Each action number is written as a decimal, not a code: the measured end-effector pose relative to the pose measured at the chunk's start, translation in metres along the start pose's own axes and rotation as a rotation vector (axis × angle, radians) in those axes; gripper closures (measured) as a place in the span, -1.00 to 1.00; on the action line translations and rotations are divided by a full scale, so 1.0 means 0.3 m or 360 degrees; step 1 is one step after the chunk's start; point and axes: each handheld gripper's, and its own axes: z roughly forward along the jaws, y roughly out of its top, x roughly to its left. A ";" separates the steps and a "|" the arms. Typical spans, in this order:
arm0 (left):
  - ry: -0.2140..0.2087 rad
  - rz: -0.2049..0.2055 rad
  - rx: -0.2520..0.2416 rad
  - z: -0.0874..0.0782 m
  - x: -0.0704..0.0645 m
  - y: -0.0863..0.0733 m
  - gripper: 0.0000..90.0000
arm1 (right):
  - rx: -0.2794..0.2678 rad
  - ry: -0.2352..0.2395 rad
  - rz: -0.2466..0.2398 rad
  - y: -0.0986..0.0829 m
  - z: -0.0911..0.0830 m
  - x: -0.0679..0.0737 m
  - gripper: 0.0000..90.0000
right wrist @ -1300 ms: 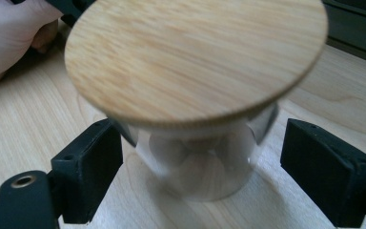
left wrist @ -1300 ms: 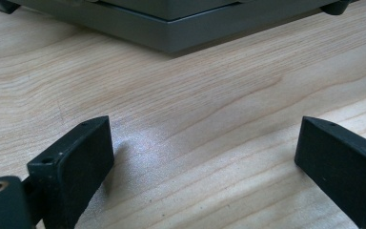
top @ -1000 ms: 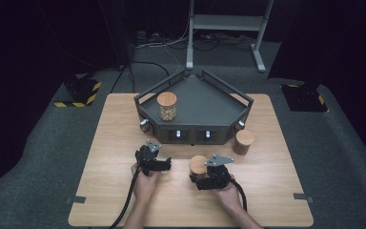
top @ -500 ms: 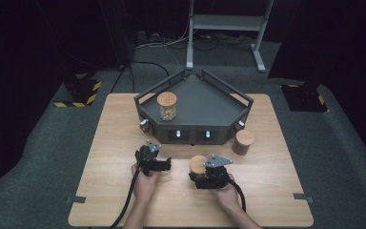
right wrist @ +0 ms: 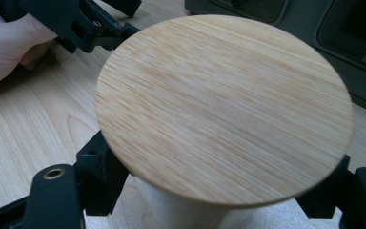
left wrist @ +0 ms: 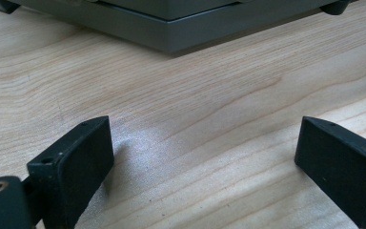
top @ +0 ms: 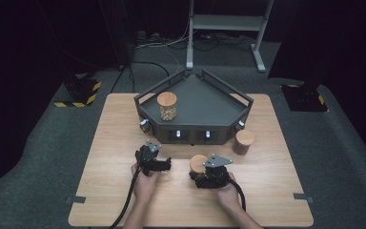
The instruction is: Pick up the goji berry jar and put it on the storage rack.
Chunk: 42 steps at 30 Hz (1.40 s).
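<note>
The left tongs (top: 164, 165) rest spread and empty on the table (top: 105, 143). Just right of them, the right tongs (top: 196, 174) pinch a wooden-lidded jar (right wrist: 224, 107) standing before the grey tray (top: 200, 102). Gripped below its wide lid, the jar could tilt or slip when lifted, or clip the tray's front.

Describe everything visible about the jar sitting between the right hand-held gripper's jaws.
The jar is a small upright cylinder with a round, flat lid of pale wood, probably bamboo, with fine straight grain. Below the lid its body looks whitish and matte; its contents cannot be seen. It stands on the wooden table, in front of the dark tray. The right hand-held gripper has a black jaw at each side of the body, under the lid's overhang, seemingly touching it.
</note>
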 end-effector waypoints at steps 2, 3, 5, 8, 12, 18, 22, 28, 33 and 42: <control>0.0000 0.0000 0.0000 0.000 0.000 0.000 -0.87 | 0.0004 -0.0002 -0.0001 0.001 -0.001 0.000 -0.43; 0.0000 0.0000 0.0000 0.000 0.000 0.000 -0.87 | 0.0006 -0.0002 -0.0003 0.002 -0.001 0.001 -0.43; -0.0001 0.0000 0.0000 0.000 0.000 0.000 -0.87 | 0.0008 -0.0003 -0.0004 0.004 -0.001 0.001 -0.43; -0.0001 0.0000 0.0000 0.000 0.000 0.000 -0.87 | 0.0010 -0.0003 -0.0003 0.005 -0.002 0.001 -0.43; -0.0001 0.0000 0.0000 0.000 0.000 0.000 -0.87 | 0.0007 -0.0001 0.0002 0.007 -0.004 0.000 -0.43; -0.0001 0.0000 0.0000 0.000 0.000 0.000 -0.87 | 0.0004 -0.0006 0.0008 0.009 -0.009 -0.003 -0.43; -0.0001 0.0000 0.0000 0.000 0.000 0.000 -0.87 | 0.0005 -0.0011 0.0010 0.010 -0.013 -0.006 -0.43; -0.0001 0.0000 0.0000 0.000 0.000 0.000 -0.87 | 0.0008 -0.0021 0.0001 0.010 -0.021 -0.010 -0.43; -0.0001 0.0000 0.0000 0.000 0.000 0.000 -0.87 | 0.0010 -0.0027 0.0001 0.014 -0.030 -0.017 -0.43; -0.0001 0.0000 0.0000 0.000 0.000 0.000 -0.87 | -0.0003 -0.0049 0.0005 0.024 -0.053 -0.033 -0.43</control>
